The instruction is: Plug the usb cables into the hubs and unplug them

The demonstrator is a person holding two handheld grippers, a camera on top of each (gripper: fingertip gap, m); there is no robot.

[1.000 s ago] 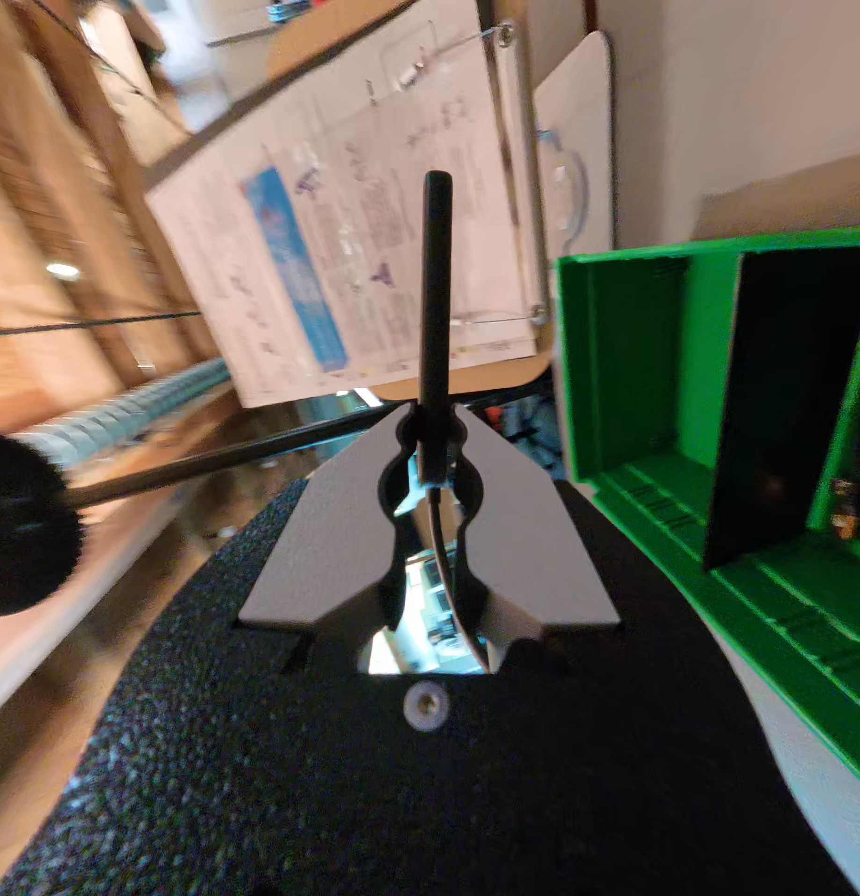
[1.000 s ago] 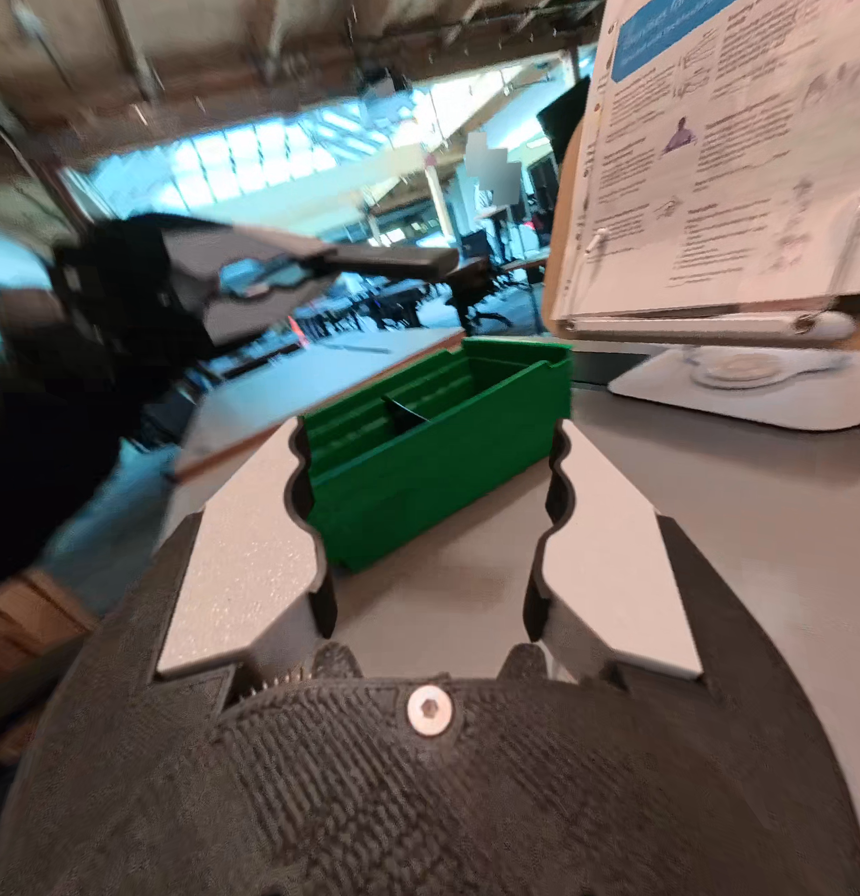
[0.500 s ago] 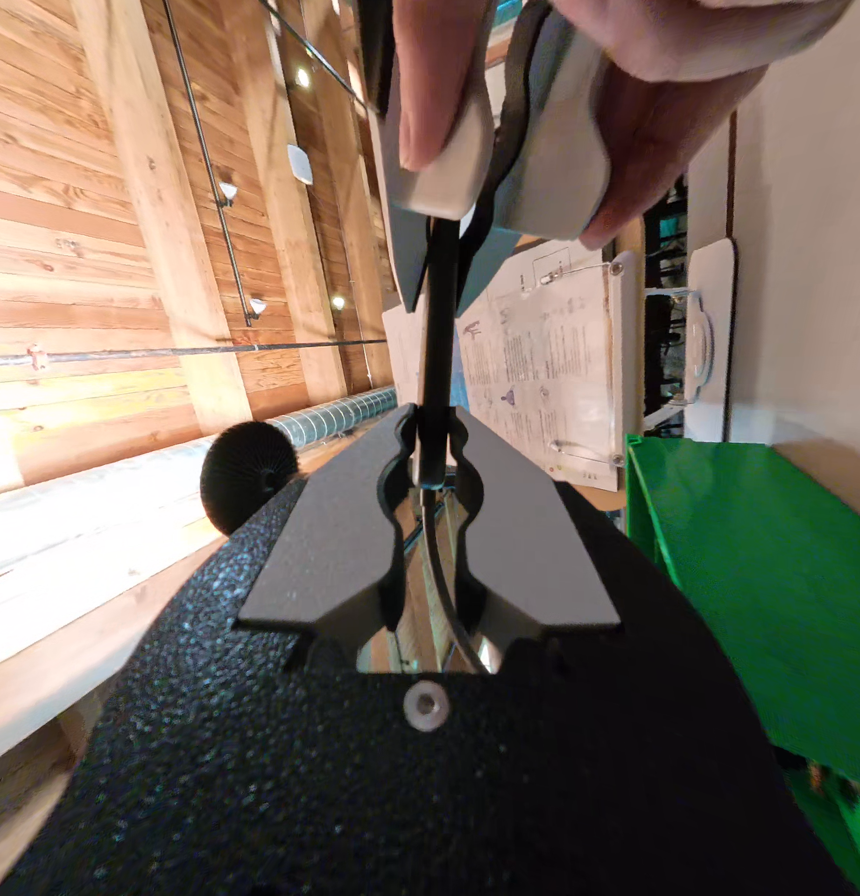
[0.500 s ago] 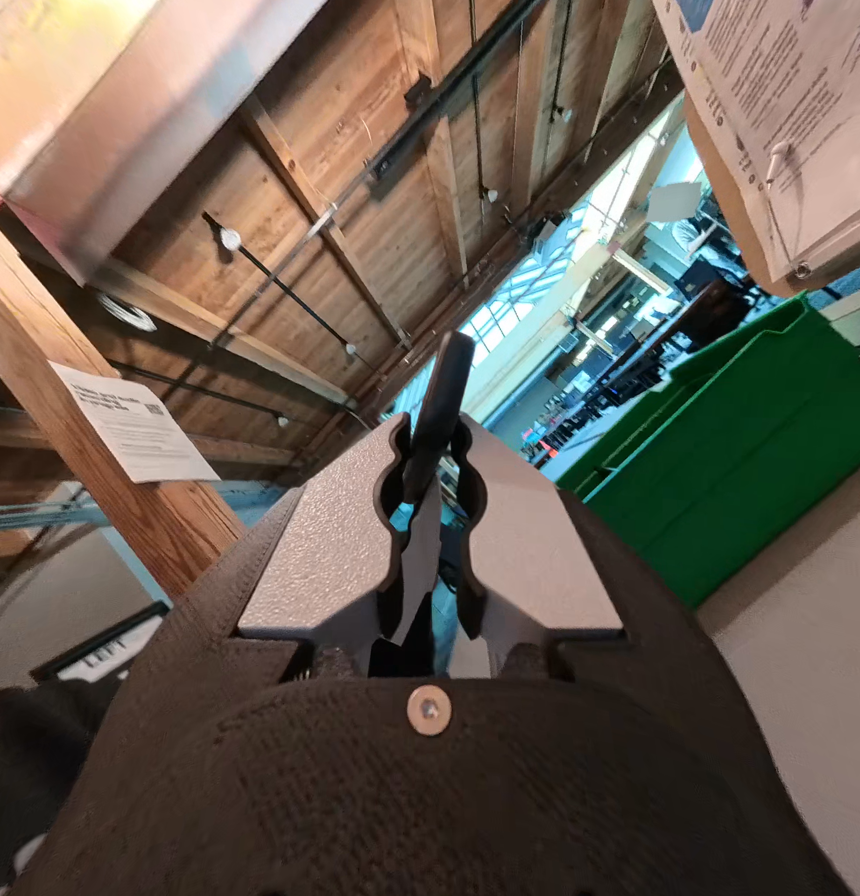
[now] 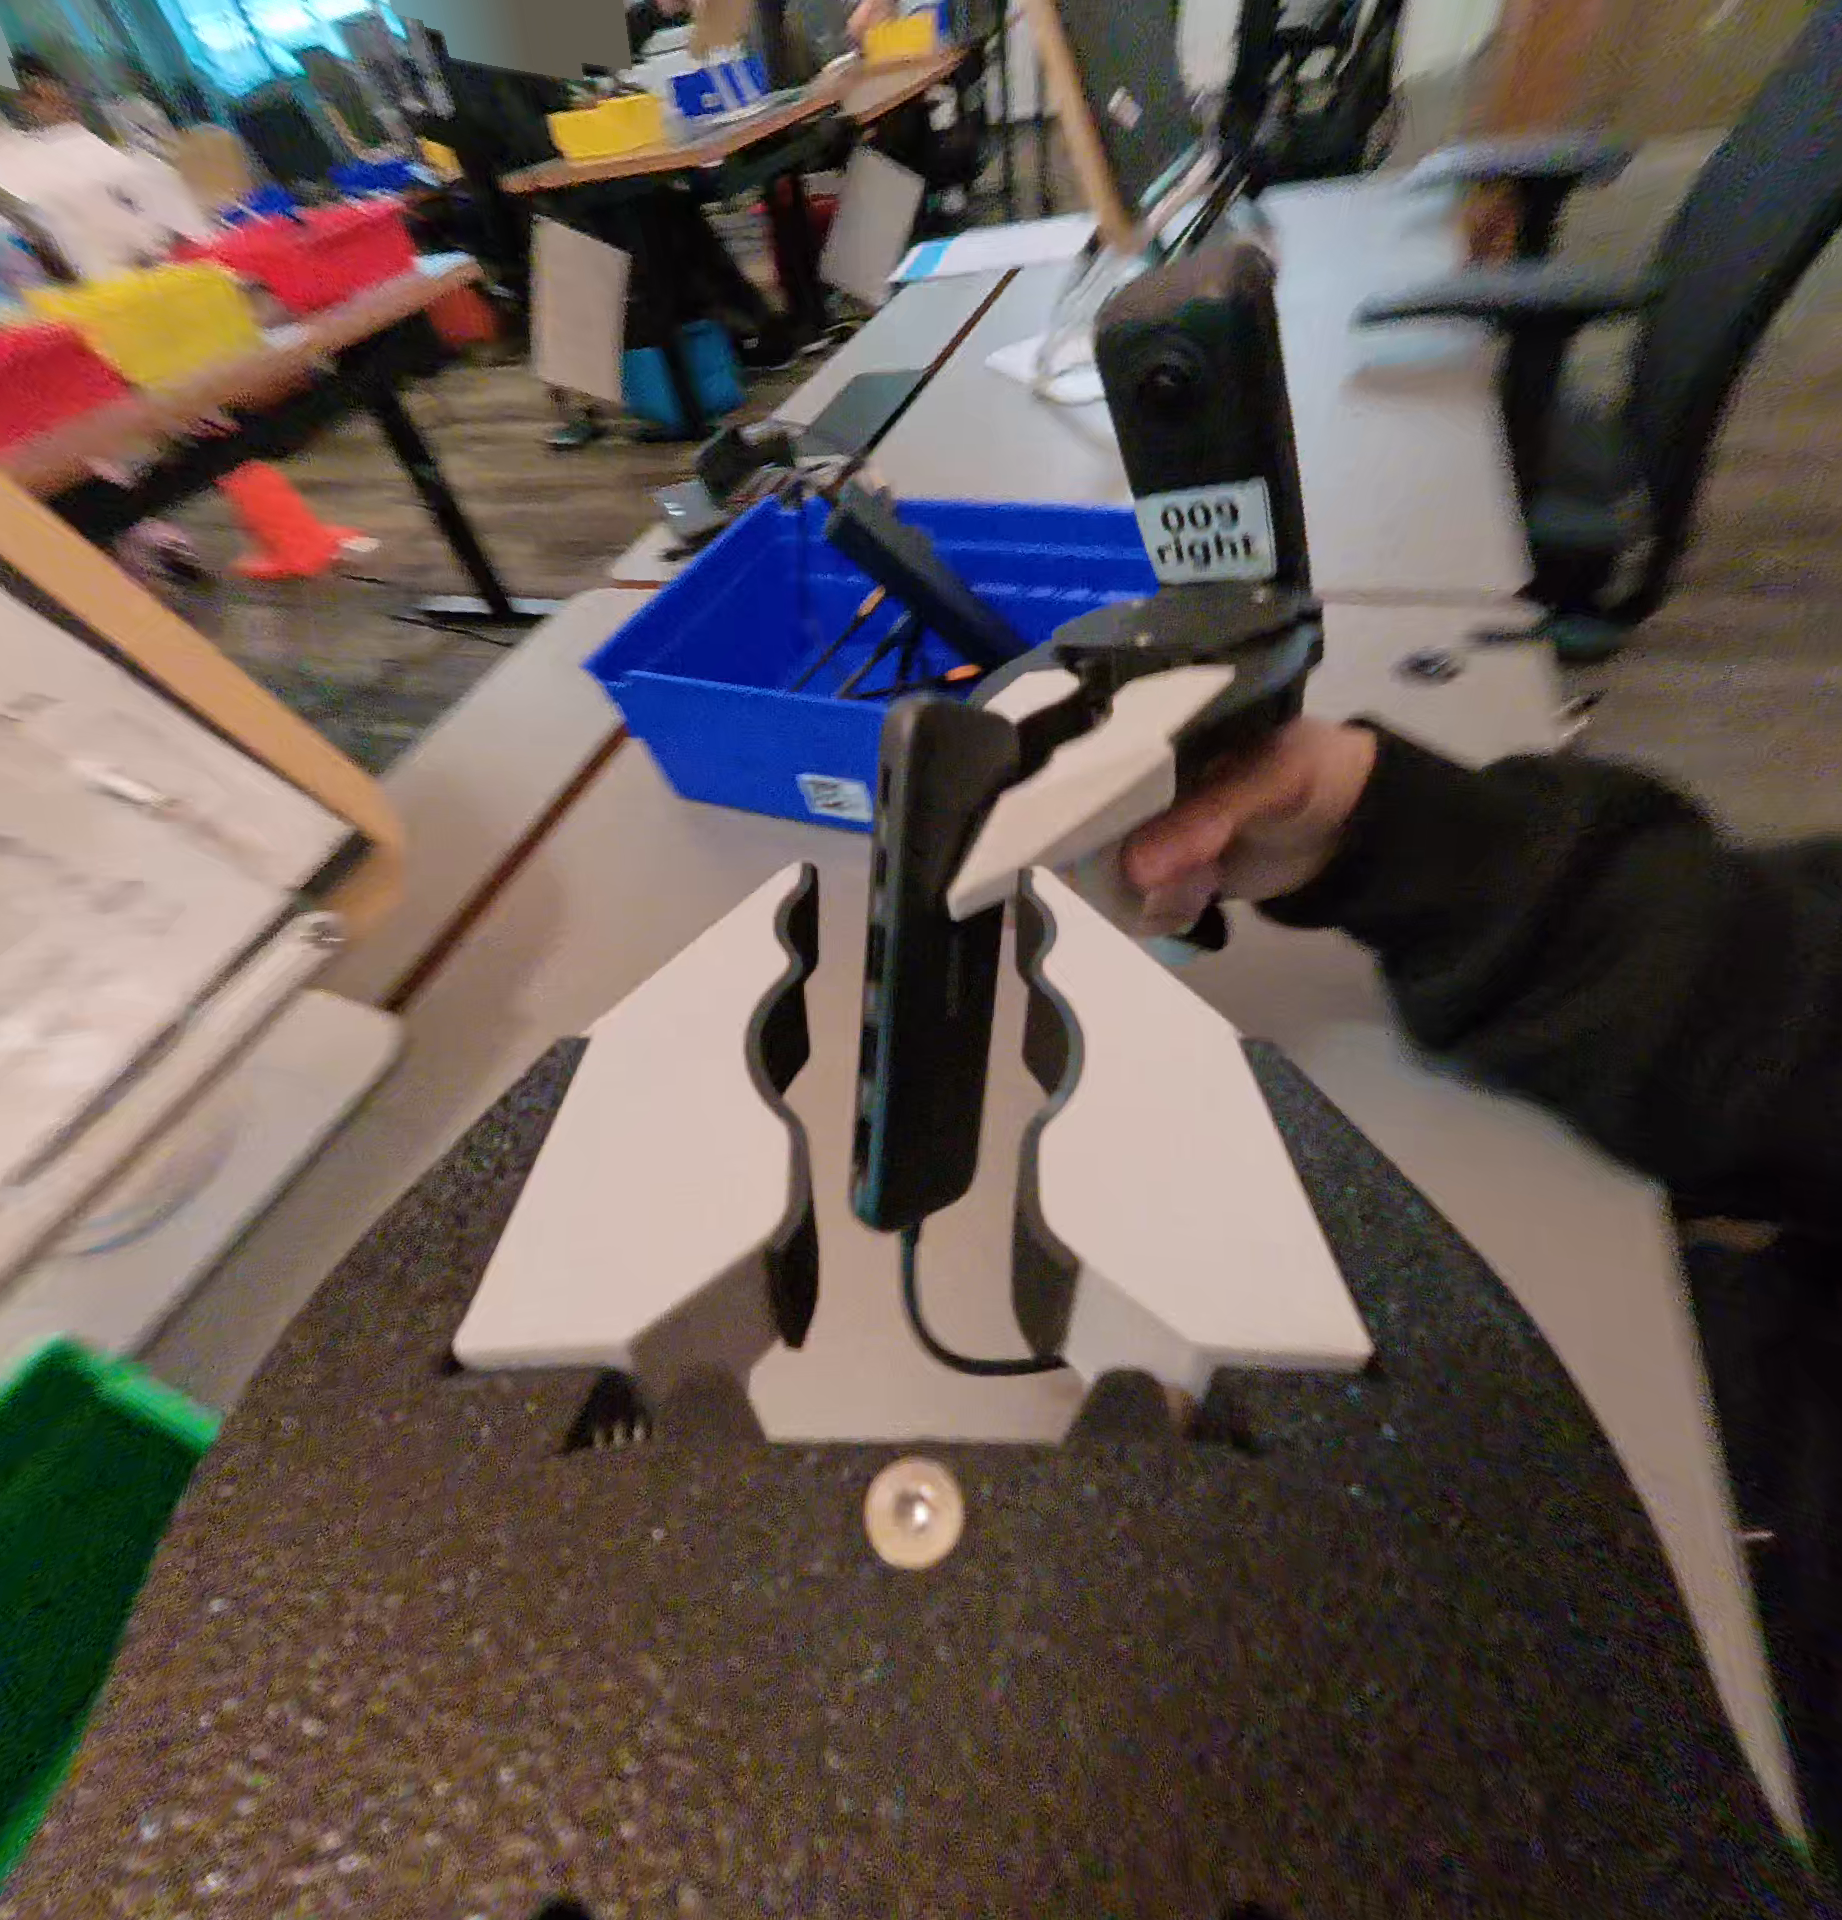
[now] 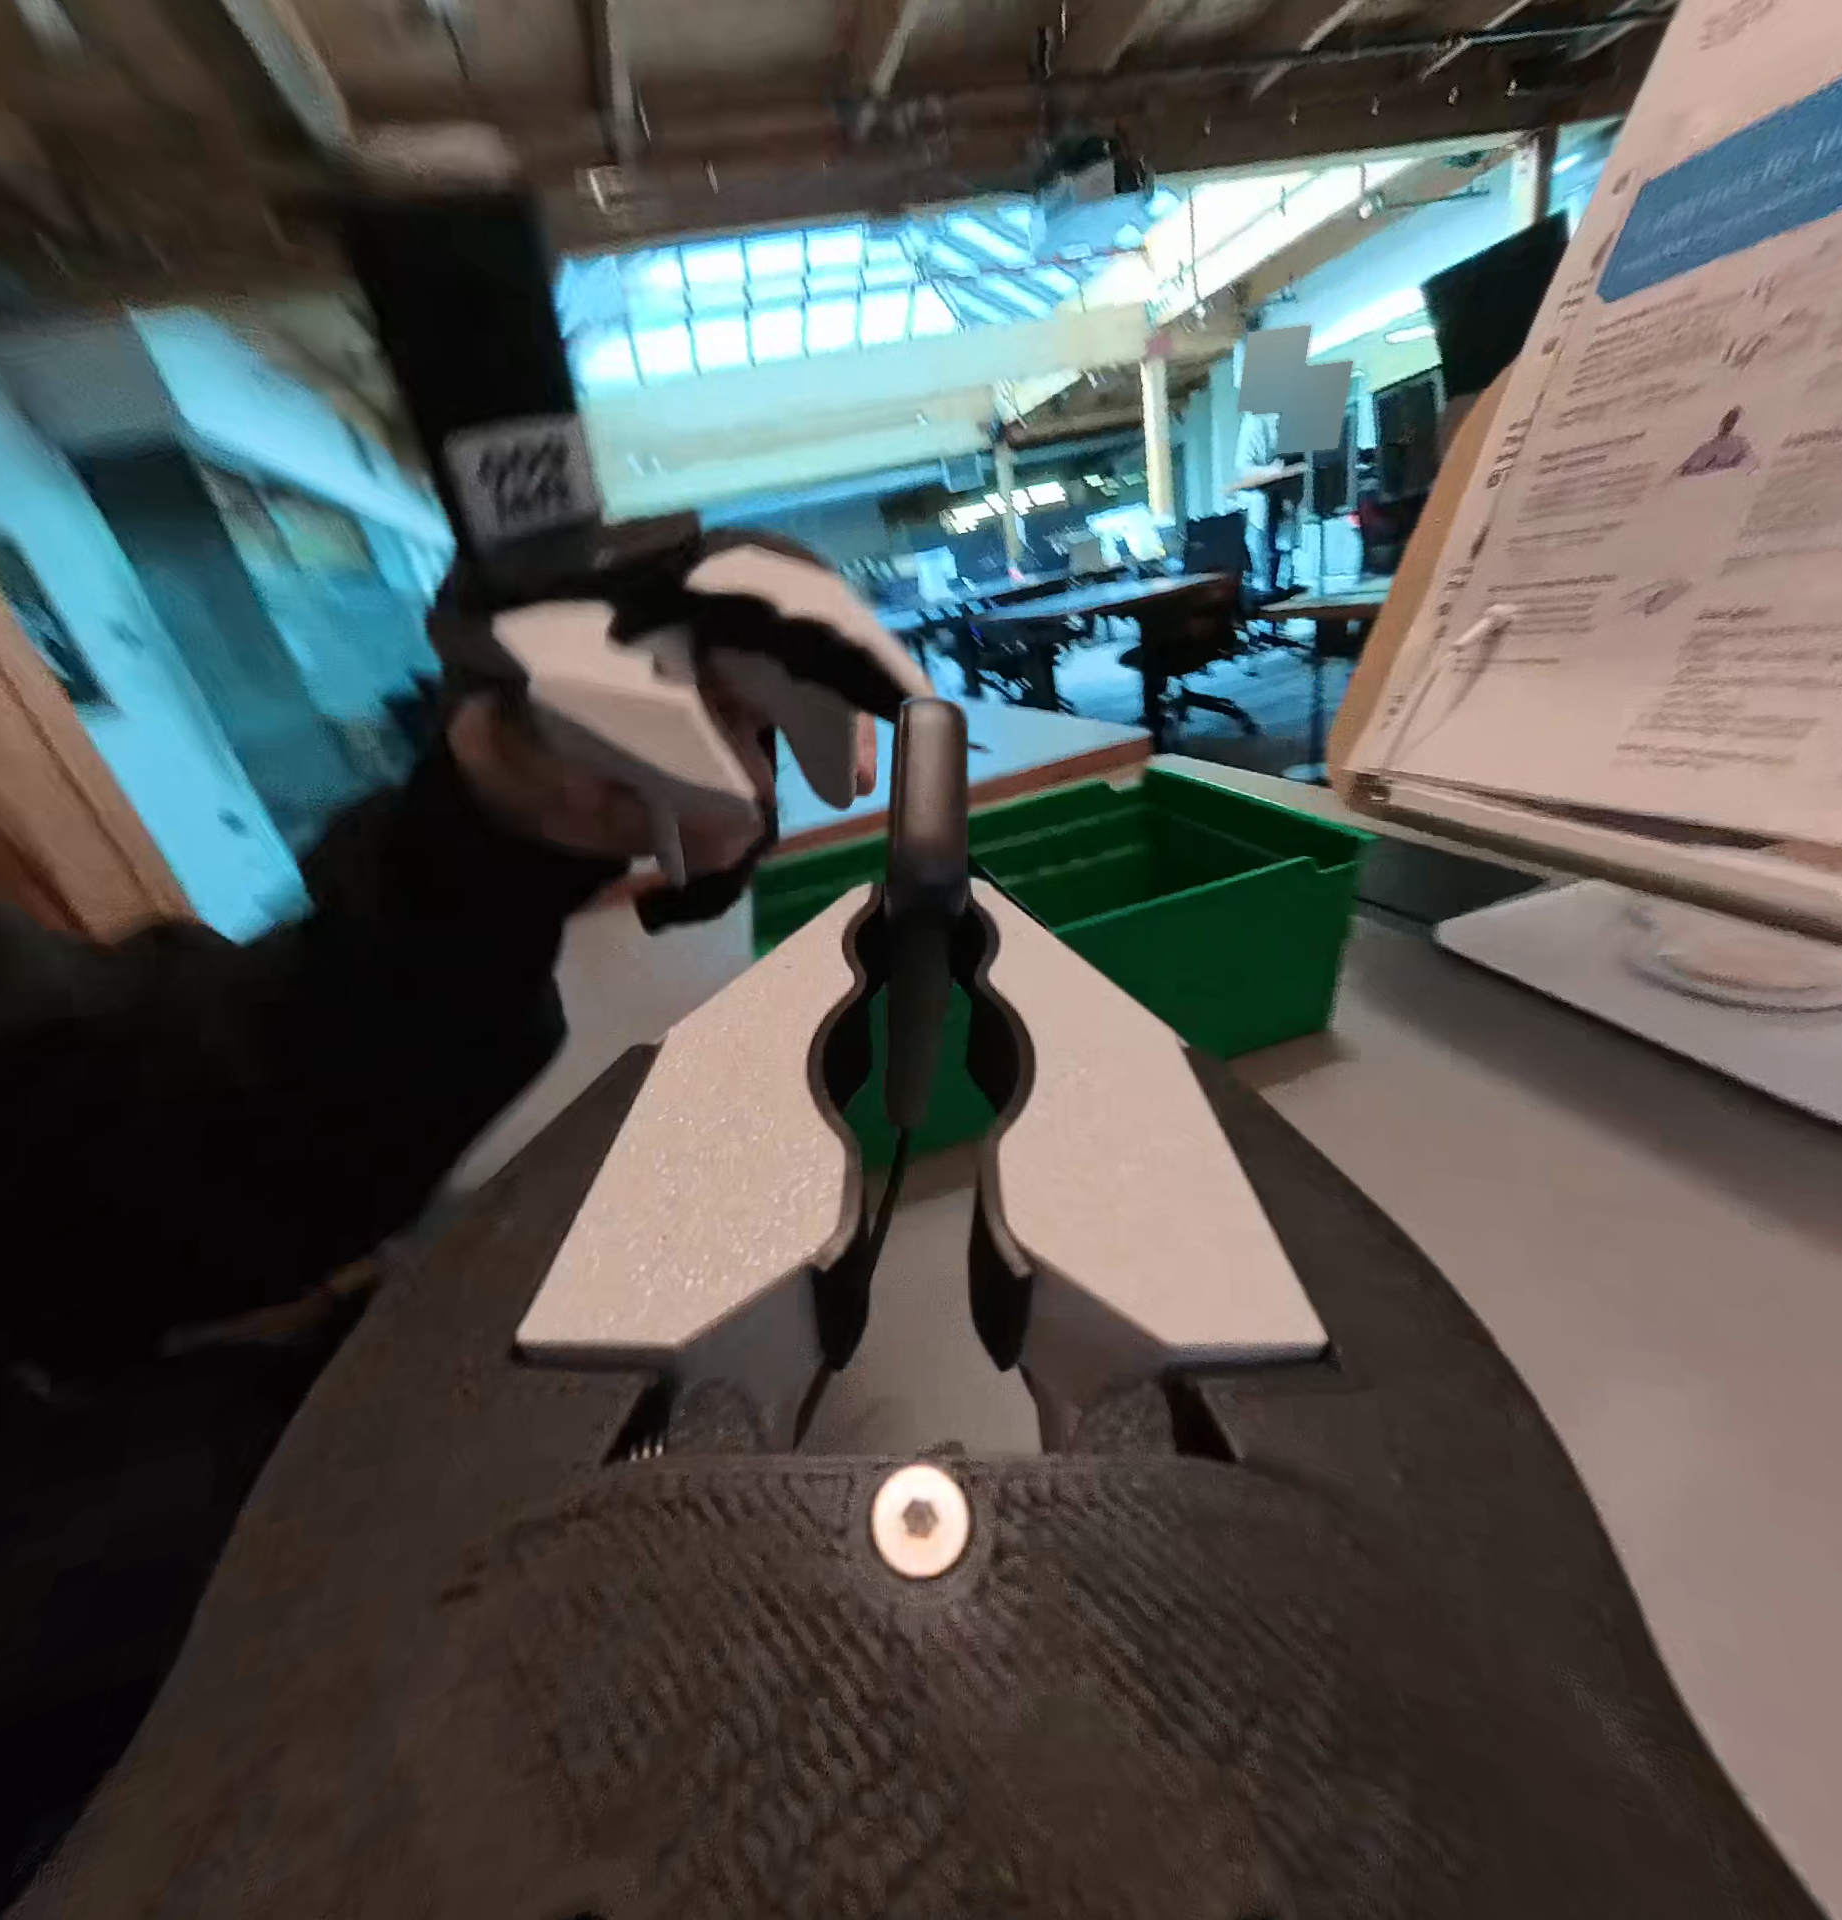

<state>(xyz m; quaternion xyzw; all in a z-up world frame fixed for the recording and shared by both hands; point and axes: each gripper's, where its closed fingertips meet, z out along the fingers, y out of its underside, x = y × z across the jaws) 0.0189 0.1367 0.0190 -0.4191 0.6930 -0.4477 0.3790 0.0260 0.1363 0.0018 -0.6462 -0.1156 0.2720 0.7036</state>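
A black USB hub [image 5: 922, 1039] stands upright between the fingers of my left gripper [image 5: 917, 883], which is open and does not touch it. A thin black cable [image 5: 938, 1340] hangs from the hub's lower end. My right gripper [image 5: 1000, 790] reaches in from the right, held by a hand in a black sleeve, and clamps the hub's upper part. In the right wrist view, my right gripper [image 6: 922, 904] is shut on the hub [image 6: 927, 790], which sticks up past the fingertips. The left gripper [image 6: 782, 769] is to the left behind it.
A green bin [image 6: 1208, 935] sits on the grey table [image 6: 1519, 1299] just beyond the hub; its corner shows in the left wrist view [image 5: 44, 1507]. A blue bin [image 5: 730, 727] with cables stands farther off. A document stand [image 6: 1675, 520] is at the right.
My left gripper has opened and let go of the hub. The right gripper, open a second ago, now holds it alone. Both views have swung down from the ceiling to the table.
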